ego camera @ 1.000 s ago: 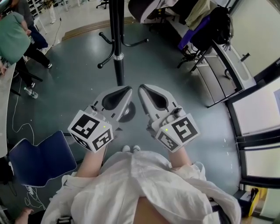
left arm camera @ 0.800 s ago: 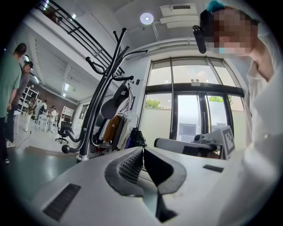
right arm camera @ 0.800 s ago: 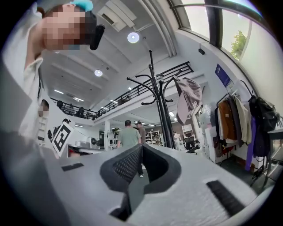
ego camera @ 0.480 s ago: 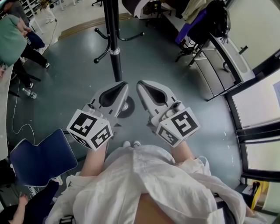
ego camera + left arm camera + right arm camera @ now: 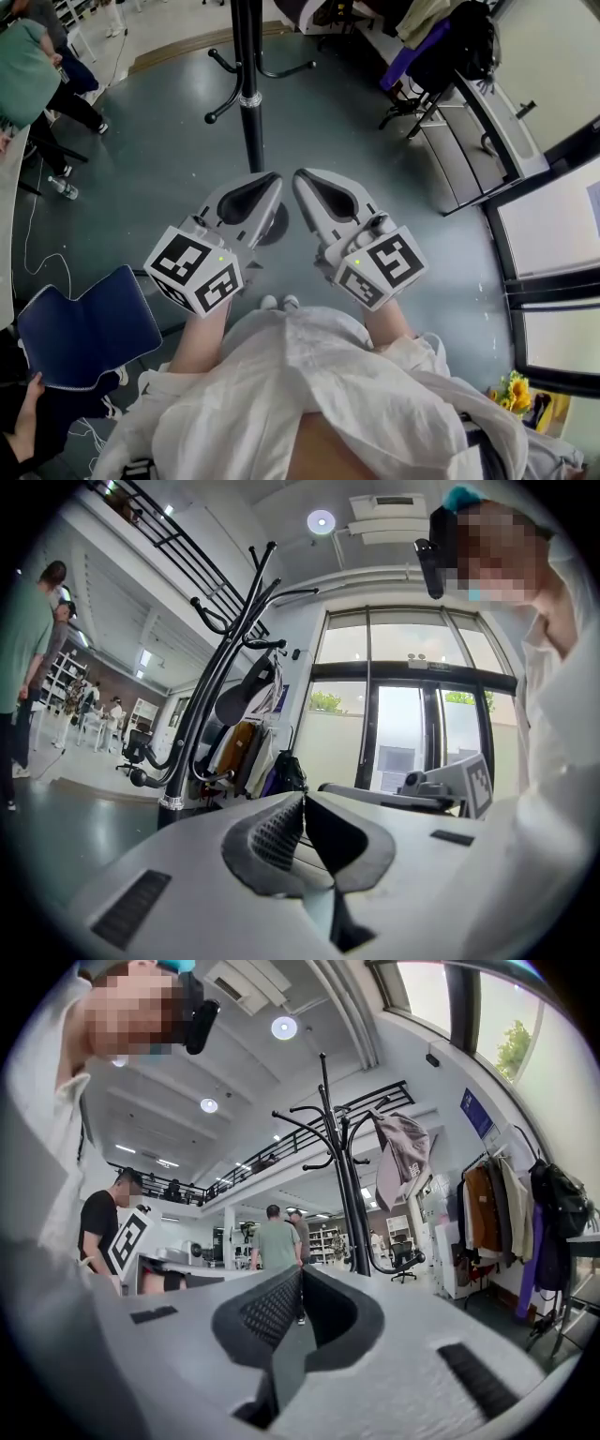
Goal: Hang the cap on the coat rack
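Little has shifted: the coat rack (image 5: 251,122) stands just beyond the person, the cap (image 5: 403,1162) already on a hook to its right. The left claw (image 5: 270,180) and right claw (image 5: 300,178) stay side by side, each pinched together on nothing. The job looks done, so draw both back clear of the pole, over the open room's grey floor (image 5: 375,206).

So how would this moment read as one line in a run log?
left gripper: shut, empty | right gripper: shut, empty | cap: hanging on rack | rack: ahead of both grippers
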Demonstrator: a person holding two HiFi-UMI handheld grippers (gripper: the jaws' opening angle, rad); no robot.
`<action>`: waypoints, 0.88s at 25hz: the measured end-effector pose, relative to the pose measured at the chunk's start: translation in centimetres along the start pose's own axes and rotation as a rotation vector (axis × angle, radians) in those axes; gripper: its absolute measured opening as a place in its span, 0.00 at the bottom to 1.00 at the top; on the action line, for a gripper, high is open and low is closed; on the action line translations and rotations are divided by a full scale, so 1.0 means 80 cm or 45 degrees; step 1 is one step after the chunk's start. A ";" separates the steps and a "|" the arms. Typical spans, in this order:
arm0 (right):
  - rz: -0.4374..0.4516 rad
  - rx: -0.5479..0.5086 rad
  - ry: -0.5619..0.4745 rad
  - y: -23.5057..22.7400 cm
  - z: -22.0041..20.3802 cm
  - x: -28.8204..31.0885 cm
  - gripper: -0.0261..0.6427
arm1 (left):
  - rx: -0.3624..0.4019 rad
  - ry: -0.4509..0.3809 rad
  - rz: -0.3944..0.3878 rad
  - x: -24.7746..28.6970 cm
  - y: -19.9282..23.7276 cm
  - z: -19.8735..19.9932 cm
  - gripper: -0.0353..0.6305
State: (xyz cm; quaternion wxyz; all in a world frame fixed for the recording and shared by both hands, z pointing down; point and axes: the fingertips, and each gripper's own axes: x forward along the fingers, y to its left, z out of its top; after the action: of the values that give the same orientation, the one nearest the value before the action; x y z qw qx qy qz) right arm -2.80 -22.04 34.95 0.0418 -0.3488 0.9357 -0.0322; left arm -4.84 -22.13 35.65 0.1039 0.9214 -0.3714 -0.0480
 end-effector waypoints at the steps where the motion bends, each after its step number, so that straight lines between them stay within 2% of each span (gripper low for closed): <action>1: -0.008 0.000 0.009 -0.002 -0.002 0.000 0.05 | 0.001 -0.001 -0.010 0.001 -0.001 -0.001 0.08; 11: 0.002 -0.015 0.068 0.000 -0.017 0.000 0.05 | 0.069 0.051 0.022 0.001 0.000 -0.014 0.08; 22: 0.014 -0.018 0.128 0.004 -0.031 0.003 0.05 | 0.045 0.071 0.043 -0.001 0.005 -0.024 0.08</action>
State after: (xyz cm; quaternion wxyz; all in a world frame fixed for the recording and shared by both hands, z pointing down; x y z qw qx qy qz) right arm -3.44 -21.91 37.41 -0.0075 -0.3418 0.9388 -0.0430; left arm -4.80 -22.06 37.64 0.0987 0.9176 -0.3848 -0.0141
